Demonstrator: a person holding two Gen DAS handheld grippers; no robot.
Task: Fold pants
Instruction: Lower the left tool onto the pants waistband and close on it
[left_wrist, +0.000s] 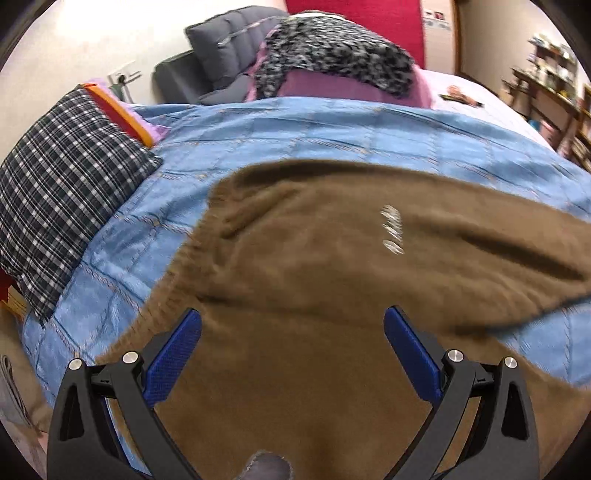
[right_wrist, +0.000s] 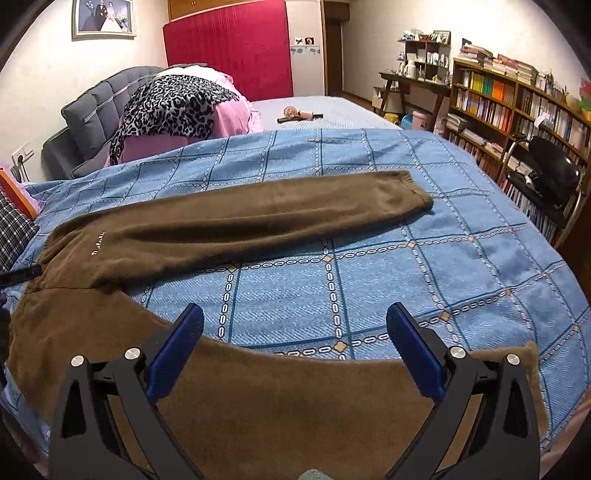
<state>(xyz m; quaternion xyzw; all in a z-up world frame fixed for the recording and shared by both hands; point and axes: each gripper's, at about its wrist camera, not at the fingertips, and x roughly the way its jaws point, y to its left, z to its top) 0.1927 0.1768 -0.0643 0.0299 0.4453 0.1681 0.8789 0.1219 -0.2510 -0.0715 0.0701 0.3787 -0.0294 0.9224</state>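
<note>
Near leg of brown fleece pants (right_wrist: 295, 398) lies under right claw (right_wrist: 294, 328), fingers spread wide, empty. Left claw (left_wrist: 292, 332) equally wide over waist area. Pants splayed in V on blue bedspread (right_wrist: 461, 266). Risk: thick fleece, single-layer pinch, leg drags, fold skews.

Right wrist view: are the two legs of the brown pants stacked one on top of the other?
No: the brown pants lie spread on the blue bedspread, bedspread showing between the two legs.
</note>
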